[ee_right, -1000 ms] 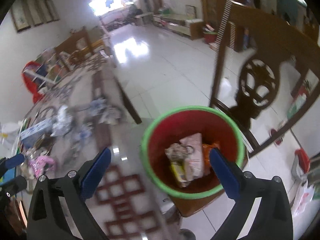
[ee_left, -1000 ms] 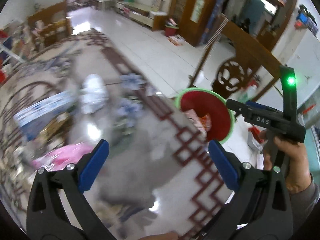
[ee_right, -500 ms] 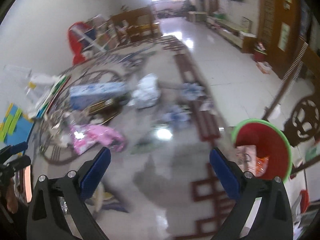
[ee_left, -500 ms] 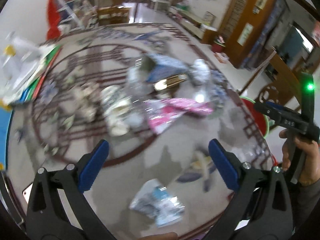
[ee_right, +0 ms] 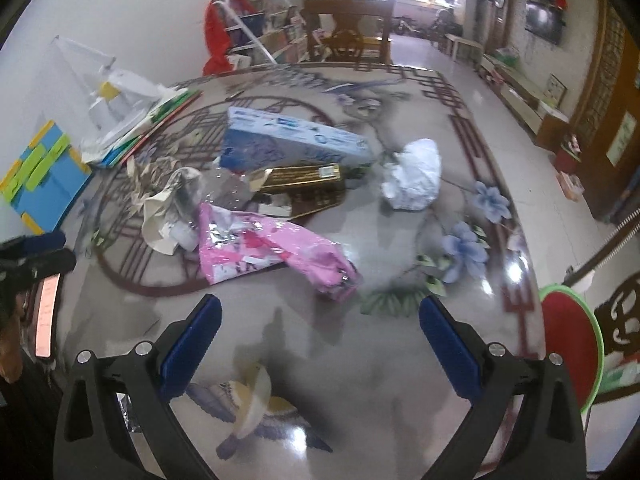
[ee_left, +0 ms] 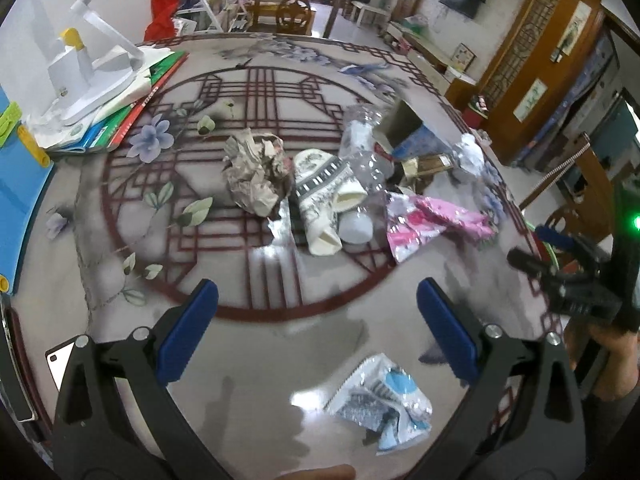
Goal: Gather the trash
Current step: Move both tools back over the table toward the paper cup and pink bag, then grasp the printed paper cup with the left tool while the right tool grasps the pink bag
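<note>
Both views have swung from the red, green-rimmed bin (ee_right: 570, 344) back over the trash. A crumpled pink plastic wrapper (ee_right: 272, 256) lies mid-desk (ee_right: 360, 360) beside a blue carton (ee_right: 296, 142) and white wad (ee_right: 412, 180). Left tongs (ee_left: 318, 322) and right tongs (ee_right: 320, 332) hang spread, empty; a silvery-blue sachet (ee_left: 382, 400) lies near the left pair.

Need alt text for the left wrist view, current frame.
The open, empty left gripper hovers over a patterned round table strewn with trash: crumpled paper, a paper cup, a pink wrapper, and a blue-and-white wrapper nearest. The right gripper shows at the right edge.
</note>
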